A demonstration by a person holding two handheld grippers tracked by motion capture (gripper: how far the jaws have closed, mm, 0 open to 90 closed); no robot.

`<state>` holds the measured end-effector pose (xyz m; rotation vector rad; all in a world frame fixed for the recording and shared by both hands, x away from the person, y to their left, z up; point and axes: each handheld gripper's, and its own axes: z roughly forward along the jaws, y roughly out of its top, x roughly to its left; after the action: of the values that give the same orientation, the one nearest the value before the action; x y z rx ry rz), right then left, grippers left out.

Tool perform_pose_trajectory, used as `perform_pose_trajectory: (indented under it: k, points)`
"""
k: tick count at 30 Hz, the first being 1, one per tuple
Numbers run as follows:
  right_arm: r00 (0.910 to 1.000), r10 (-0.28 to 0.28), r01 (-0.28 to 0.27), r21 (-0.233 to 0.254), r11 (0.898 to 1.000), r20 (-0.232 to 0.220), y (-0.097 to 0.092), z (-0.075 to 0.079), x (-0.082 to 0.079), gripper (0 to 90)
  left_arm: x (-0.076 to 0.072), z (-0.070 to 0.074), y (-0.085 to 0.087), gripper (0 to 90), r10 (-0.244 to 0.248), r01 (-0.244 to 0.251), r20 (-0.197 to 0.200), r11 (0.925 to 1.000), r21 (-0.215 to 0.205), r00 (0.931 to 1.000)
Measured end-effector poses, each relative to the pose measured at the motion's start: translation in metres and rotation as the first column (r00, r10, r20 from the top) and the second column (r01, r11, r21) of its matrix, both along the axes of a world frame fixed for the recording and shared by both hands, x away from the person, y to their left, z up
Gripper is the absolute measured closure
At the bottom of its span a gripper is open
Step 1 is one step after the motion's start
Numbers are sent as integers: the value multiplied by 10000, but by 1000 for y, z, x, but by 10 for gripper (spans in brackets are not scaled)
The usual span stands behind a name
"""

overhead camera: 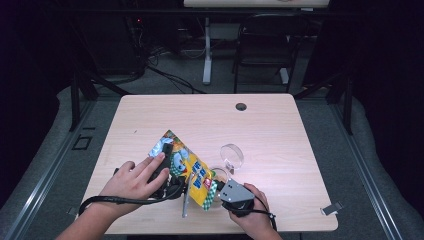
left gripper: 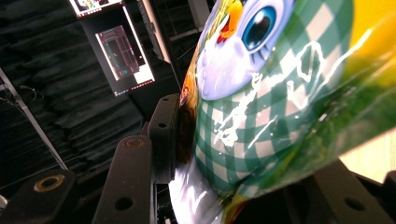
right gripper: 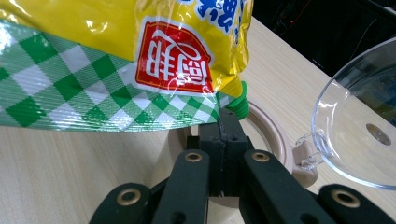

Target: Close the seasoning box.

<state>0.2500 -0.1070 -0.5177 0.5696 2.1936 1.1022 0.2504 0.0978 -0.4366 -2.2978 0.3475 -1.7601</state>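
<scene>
1. Location: a yellow-and-green snack bag (overhead camera: 187,170) is held above the tabletop near its front edge, between the two grippers. Its long axis runs diagonally, upper end toward the left rear, lower corner toward the right front.
2. Left gripper (overhead camera: 167,172): jaws clamped on the bag's upper half; in the left gripper view the film (left gripper: 261,116) is pinched against one black pad. The left hand (overhead camera: 132,180) lies over the tool, forefinger stretched along it.
3. Right gripper (right gripper: 223,135): jaws pressed together on the bag's lower corner, at the checked seam. The right hand (overhead camera: 252,212) grips from below, close to the front edge.
4. Governing relation: directly beneath that pinched corner sits a beige-rimmed container (right gripper: 275,135), its clear hinged lid (overhead camera: 232,156) standing open toward the rear.
5. Judgement: the right gripper is nearer; likely tearing or pouring follows.
</scene>
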Motion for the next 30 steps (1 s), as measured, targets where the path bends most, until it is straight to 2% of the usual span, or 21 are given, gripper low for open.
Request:
perform_pose_trajectory:
  k: [20, 30]
  points:
    - [10000, -69, 69, 17, 10000, 7, -2, 1, -4, 900, 0, 3, -5, 586, -179, 179, -11, 9998, 8, 9998]
    - [10000, -58, 58, 38, 10000, 1, -2, 1, -5, 900, 0, 5, -7, 587, -163, 164, -60, 9997, 159, 9998]
